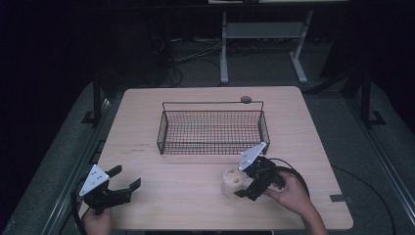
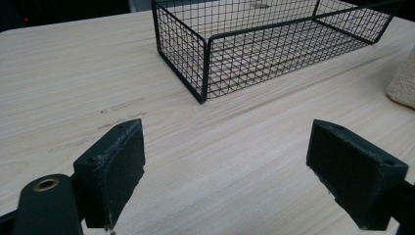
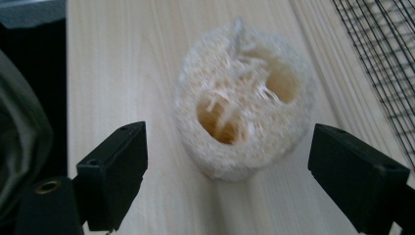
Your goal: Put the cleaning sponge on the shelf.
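Observation:
A pale, fibrous loofah piece point(image 1: 231, 180) point(image 3: 243, 100) with holes in its top stands on the wooden table point(image 1: 195, 205), in front of the black wire basket point(image 1: 212, 128) point(image 2: 254, 46). My right gripper point(image 1: 248, 182) point(image 3: 227, 161) is open, its jaws spread either side of the loofah and just short of it. My left gripper point(image 1: 124, 178) point(image 2: 225, 166) rests open near the table's front left corner, nothing between its jaws. An edge of the loofah point(image 2: 403, 83) appears at the right of the left gripper view.
The basket looks empty and sits mid-table. A small grey disc point(image 1: 245, 99) lies behind it near the far edge. Beyond the table are a white desk frame point(image 1: 264, 39) and cables on the floor.

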A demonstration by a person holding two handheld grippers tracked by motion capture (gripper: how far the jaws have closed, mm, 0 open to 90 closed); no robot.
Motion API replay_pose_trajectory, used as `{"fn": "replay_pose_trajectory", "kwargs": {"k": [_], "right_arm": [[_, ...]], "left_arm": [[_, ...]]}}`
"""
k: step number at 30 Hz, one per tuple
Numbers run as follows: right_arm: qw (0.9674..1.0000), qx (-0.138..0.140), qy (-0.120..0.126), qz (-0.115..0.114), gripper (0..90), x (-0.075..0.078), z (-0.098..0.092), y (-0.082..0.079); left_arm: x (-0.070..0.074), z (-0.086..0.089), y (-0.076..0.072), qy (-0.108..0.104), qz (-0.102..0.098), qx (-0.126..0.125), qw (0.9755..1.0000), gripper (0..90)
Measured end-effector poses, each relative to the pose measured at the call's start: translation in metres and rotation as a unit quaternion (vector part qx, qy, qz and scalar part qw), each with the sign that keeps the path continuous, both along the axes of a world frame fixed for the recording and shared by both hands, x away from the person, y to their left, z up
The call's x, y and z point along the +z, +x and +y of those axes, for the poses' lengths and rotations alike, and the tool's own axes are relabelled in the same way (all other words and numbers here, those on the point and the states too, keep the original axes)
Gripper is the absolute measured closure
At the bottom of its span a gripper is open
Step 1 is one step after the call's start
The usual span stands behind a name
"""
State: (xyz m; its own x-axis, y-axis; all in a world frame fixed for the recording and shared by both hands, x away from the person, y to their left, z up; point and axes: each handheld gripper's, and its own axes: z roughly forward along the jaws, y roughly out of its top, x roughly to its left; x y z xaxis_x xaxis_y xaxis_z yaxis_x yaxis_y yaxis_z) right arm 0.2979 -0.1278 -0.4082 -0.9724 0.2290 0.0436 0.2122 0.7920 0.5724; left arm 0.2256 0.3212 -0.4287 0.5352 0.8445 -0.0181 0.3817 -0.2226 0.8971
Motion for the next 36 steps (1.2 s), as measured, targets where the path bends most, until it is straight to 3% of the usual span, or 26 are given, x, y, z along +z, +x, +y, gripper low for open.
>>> {"fn": "replay_pose_trajectory", "kwargs": {"k": [2,7,12,19,27,36], "right_arm": [[0.9999,0.002,-0.004,-0.016,14.3,0.004,0.003,-0.001],[0.9998,0.000,-0.013,-0.015,14.9,0.006,0.010,0.003],[0.9994,0.007,-0.027,-0.021,19.8,0.002,0.018,0.003],[0.9997,0.007,-0.021,-0.010,24.7,0.002,0.019,0.007],[0.9991,0.018,-0.034,-0.015,27.4,0.005,0.023,0.008],[0.9990,0.033,-0.030,-0.008,27.5,0.020,0.026,0.012]], "left_arm": [[0.000,0.000,0.000,-0.001,0.001,0.000,1.0000,13.8],[0.002,0.001,-0.002,-0.014,-0.006,0.000,0.9999,13.8],[0.002,0.002,-0.002,-0.012,-0.005,0.003,0.9999,13.8],[0.001,0.001,-0.001,-0.008,-0.004,0.001,1.0000,13.8],[0.001,0.002,-0.001,-0.008,-0.005,0.002,1.0000,13.8],[0.001,-0.001,-0.001,-0.004,-0.004,-0.002,1.0000,13.8]]}}
